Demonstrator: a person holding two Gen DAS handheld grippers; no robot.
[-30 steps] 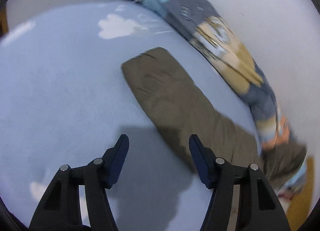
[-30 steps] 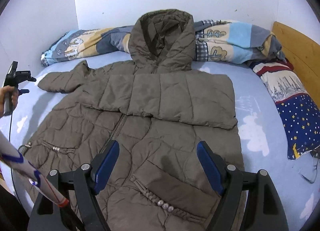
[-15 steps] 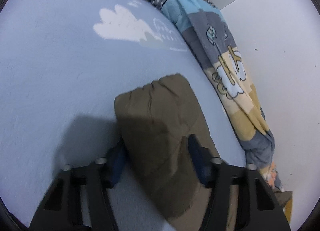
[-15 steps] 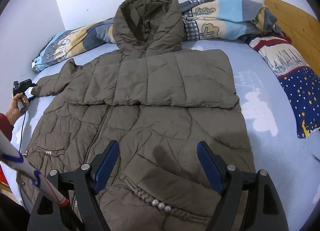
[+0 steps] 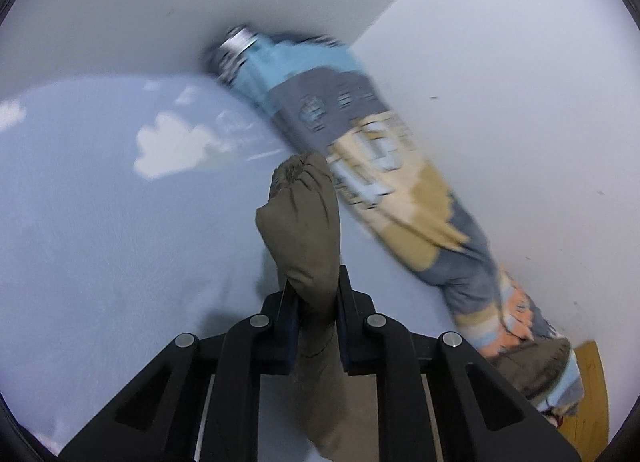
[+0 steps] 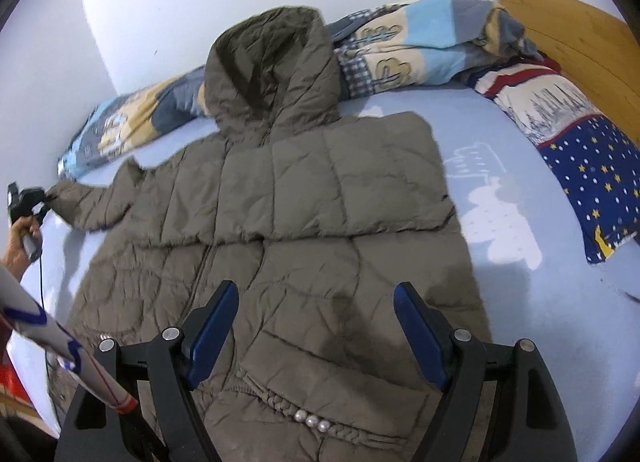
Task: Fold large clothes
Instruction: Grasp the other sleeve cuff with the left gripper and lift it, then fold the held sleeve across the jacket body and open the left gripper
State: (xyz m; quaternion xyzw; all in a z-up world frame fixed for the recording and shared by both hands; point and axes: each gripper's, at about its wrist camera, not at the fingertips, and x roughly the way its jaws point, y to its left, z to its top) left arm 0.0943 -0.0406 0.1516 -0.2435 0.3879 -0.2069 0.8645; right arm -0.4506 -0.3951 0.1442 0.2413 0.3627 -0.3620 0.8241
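Note:
An olive-brown hooded puffer coat [image 6: 304, 221] lies spread front-up on the light blue bed, hood toward the wall, one sleeve folded across the chest. My left gripper [image 5: 316, 294] is shut on the cuff end of the outstretched sleeve [image 5: 304, 221] and holds it lifted off the sheet; the same gripper shows far left in the right wrist view [image 6: 28, 197] at the sleeve tip [image 6: 80, 201]. My right gripper [image 6: 316, 326] is open and empty, hovering above the coat's lower front near a pocket trimmed with pearls [image 6: 310, 420].
A rolled patterned blanket [image 6: 400, 49] lies along the wall behind the hood; it also shows in the left wrist view [image 5: 380, 181]. A star-print pillow [image 6: 580, 157] lies at right by the wooden headboard [image 6: 568, 33]. The blue cloud-print sheet [image 5: 100, 242] surrounds the coat.
My left gripper has moved onto the sleeve end, shut on it and lifted it off the sheet. My right gripper has moved a little closer over the coat's lower front, still open.

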